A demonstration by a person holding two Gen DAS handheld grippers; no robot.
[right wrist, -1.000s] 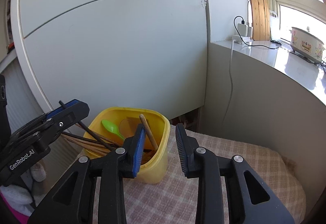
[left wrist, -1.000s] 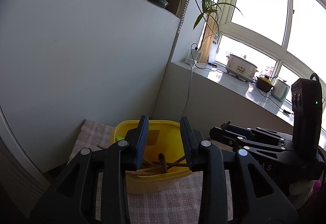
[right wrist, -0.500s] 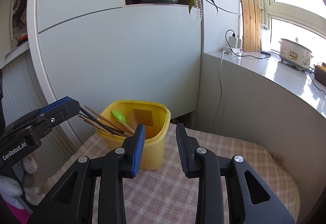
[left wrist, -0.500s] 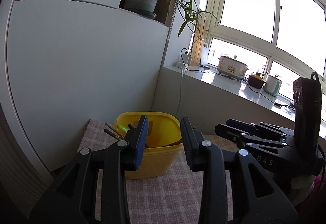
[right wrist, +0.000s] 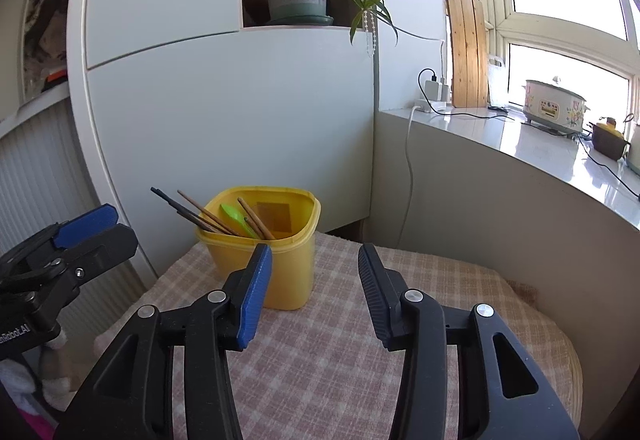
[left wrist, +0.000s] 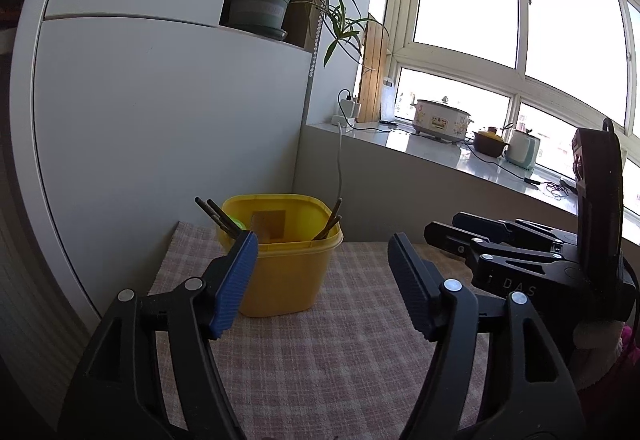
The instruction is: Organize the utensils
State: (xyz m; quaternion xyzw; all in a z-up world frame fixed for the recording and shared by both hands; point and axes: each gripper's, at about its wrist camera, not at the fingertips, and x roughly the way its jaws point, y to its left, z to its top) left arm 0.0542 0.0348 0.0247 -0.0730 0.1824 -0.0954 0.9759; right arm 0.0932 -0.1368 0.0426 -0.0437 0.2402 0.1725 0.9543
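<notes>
Two grippers, my left gripper [left wrist: 320,264] and right gripper [right wrist: 314,280], hang spread and empty over the checked woven cloth [right wrist: 320,360], where a glossy yellow plastic tub [right wrist: 276,264] with rounded corners near the far-left corner holds thin wooden chopsticks [right wrist: 200,212] and a green spoon [right wrist: 234,216].

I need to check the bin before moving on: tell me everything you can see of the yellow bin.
The yellow bin looks like glossy plastic, rounded-square, open-topped, with a rim lip and a square patch inside its back wall. It stands upright on the checked cloth near the white cabinet. Brown chopsticks and a green spoon lean inside, past the rim. Neither hand-held gripper touches it.
</notes>
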